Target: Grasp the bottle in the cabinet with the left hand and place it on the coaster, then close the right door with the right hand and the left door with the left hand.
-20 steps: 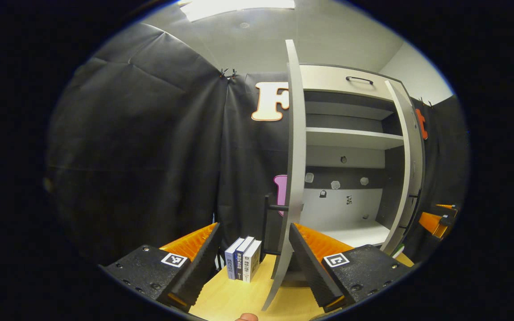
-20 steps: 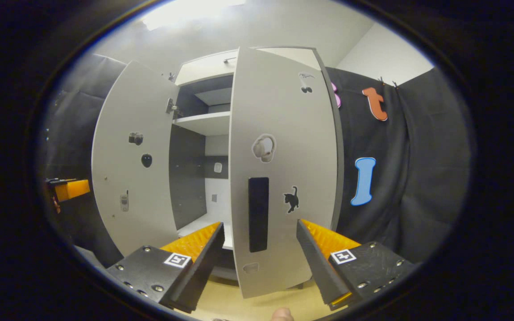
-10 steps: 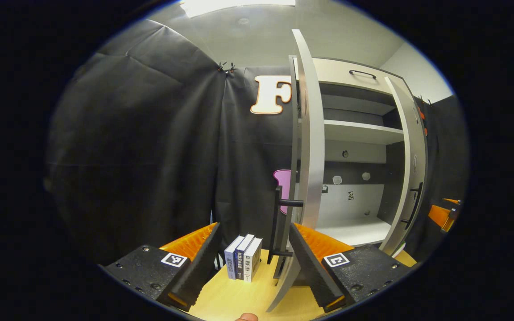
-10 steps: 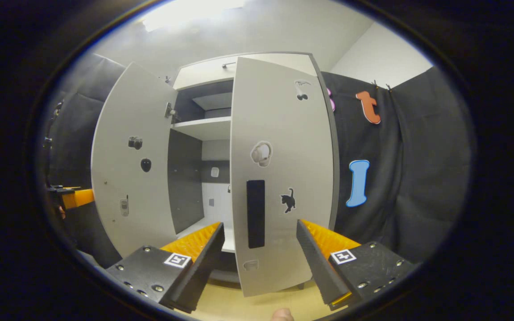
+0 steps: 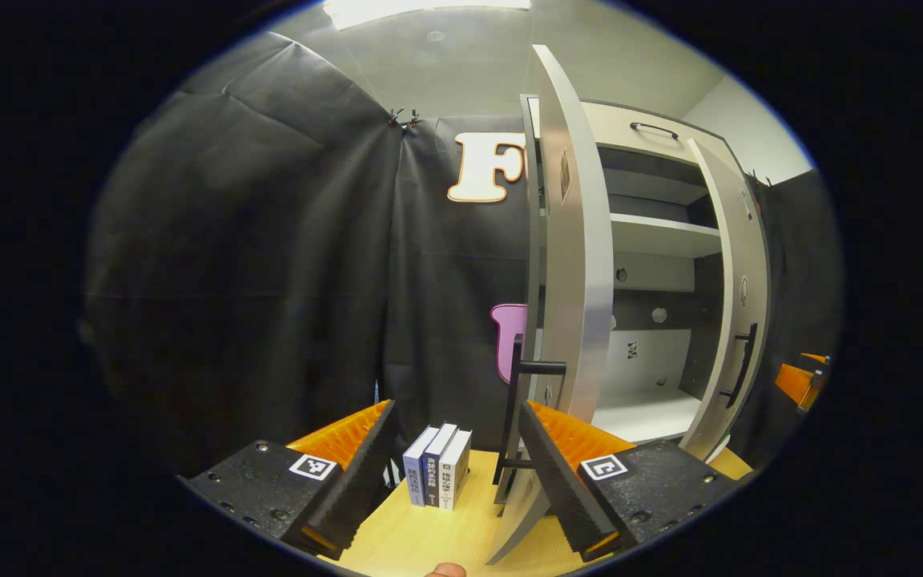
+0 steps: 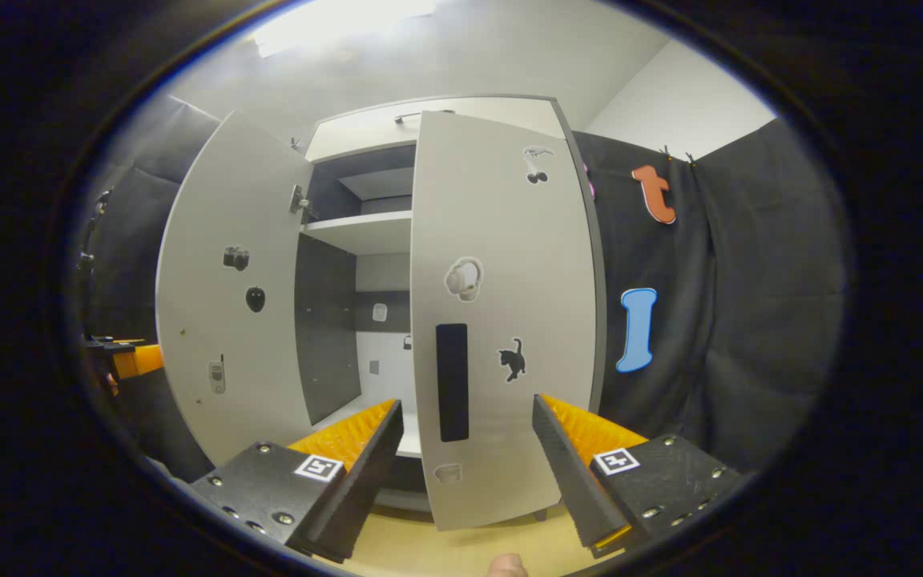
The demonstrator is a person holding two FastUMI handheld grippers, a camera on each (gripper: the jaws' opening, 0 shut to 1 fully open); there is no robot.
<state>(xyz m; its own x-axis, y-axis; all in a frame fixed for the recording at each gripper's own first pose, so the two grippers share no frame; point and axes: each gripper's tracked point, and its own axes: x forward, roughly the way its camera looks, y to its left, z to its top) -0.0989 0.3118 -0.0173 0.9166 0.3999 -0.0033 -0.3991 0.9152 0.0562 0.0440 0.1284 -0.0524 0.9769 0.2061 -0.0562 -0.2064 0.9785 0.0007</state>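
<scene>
in the left gripper view, the left gripper (image 5: pixel 455 461) is seen at the bottom with its two fingers spread wide apart and nothing held between them. a fingertip (image 5: pixel 443 570) of the holding hand is seen at the very bottom edge. between the fingers, a light wooden tabletop (image 5: pixel 437 537) is seen, and three books (image 5: pixel 437 476) are stood upright on it, side by side. just beyond the right-hand finger, the left door (image 5: pixel 570 280) of the cabinet (image 5: pixel 654 264) is seen nearly edge-on, partly open, with its black bar handle (image 5: pixel 519 401) on the outer face. past the door, the cabinet interior is shown with a white shelf (image 5: pixel 658 236) and a white floor panel; small stickers are seen on its back wall. the right door (image 5: pixel 738 304) is seen farther off, also ajar, with a black handle. the bottle and the coaster cannot be made out in either view. in the right gripper view, the right gripper (image 6: pixel 467 461) is likewise seen parted wide and gripping nothing. the right door (image 6: pixel 501 320) is positioned just ahead between the fingers, not touched by them, with its black handle (image 6: pixel 452 381), a cat sticker (image 6: pixel 512 360) and a headphone sticker (image 6: pixel 463 278) on its outer face. behind it and to the side, the left door (image 6: pixel 229 296) is seen swung open, its inner face bearing small stickers. the cabinet shelf (image 6: pixel 361 228) is visible in the gap between the two doors. at the far edge of this view, part of the left gripper (image 6: pixel 129 359) is seen beside the left door.
</scene>
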